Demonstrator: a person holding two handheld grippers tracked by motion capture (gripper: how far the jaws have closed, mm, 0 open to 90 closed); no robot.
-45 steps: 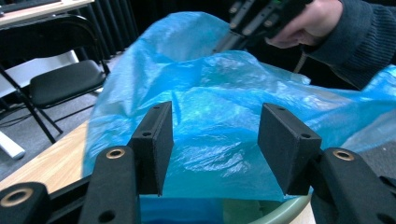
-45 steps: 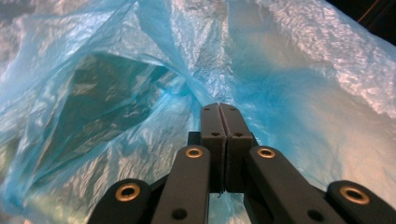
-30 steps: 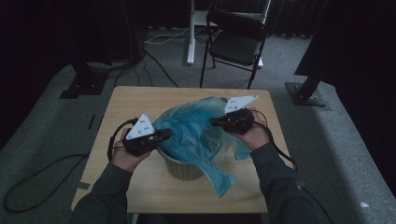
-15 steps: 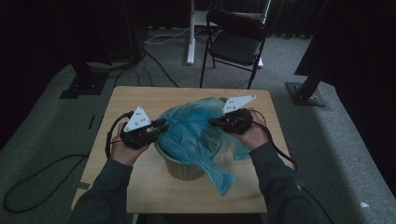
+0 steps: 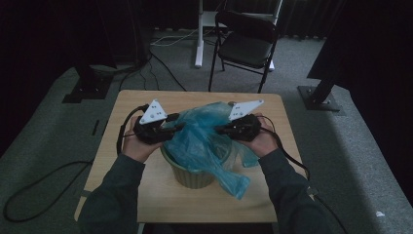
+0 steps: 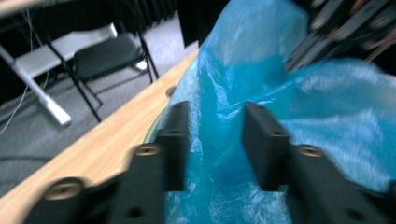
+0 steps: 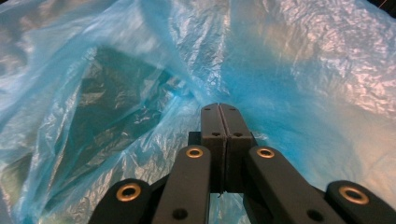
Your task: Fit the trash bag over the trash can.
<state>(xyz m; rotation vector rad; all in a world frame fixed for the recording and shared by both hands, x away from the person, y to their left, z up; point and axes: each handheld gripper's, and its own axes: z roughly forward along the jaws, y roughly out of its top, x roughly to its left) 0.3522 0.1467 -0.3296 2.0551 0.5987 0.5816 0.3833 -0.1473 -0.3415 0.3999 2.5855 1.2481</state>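
Between parted left fingers (image 6: 175, 140), blue bag (image 6: 233, 140), right fingers (image 7: 219, 126) pinching it

Blue bag (image 5: 204, 141); pale green bin (image 5: 192, 176); tan table (image 5: 146, 195).

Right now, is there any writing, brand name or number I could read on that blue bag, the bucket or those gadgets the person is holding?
None: no readable text anywhere.
Blue plastic bag: plain, no print.
Pale bin: no label visible.
Left hand-held gripper and right hand-held gripper: black jaws with brass screws, no markings.
Grey plates on the grippers: only small dots, no letters.
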